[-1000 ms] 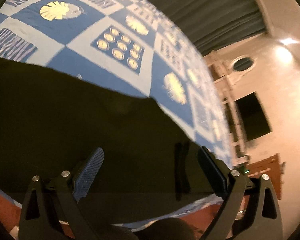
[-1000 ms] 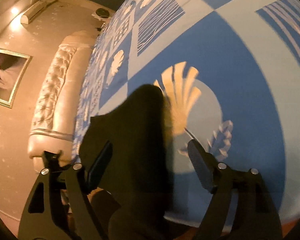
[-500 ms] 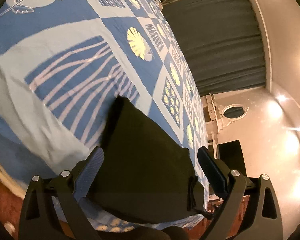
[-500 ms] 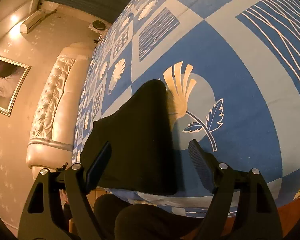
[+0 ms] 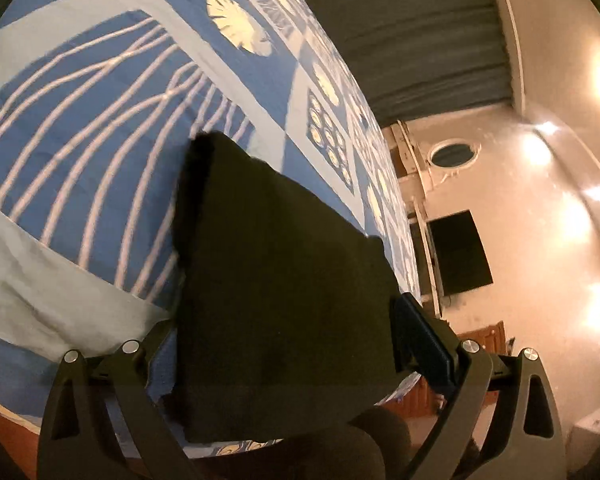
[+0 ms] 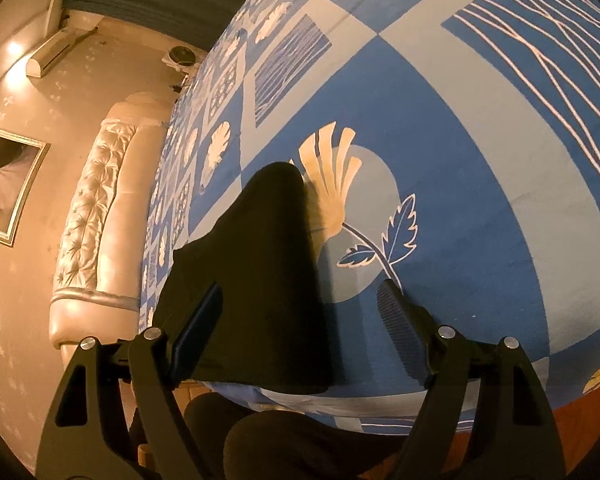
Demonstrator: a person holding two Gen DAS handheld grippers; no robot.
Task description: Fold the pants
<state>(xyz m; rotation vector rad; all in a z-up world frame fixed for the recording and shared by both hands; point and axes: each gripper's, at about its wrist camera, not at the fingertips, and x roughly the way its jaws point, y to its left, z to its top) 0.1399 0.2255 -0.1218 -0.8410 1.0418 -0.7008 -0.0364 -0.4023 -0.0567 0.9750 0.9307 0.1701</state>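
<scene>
Both claws have drawn back from the folded black pants (image 5: 284,280) lying near the bed (image 5: 80,160) edge, left claw (image 5: 296,344) and right claw (image 6: 300,312) gaping empty; I'd smooth the stack squarely, not drag it.

Two matte black claws

Left claw (image 5: 292,340) and right claw (image 6: 300,316): black triangular cut-out frames, silver round screws, dark blue ribbed finger pads (image 6: 396,320).
</scene>
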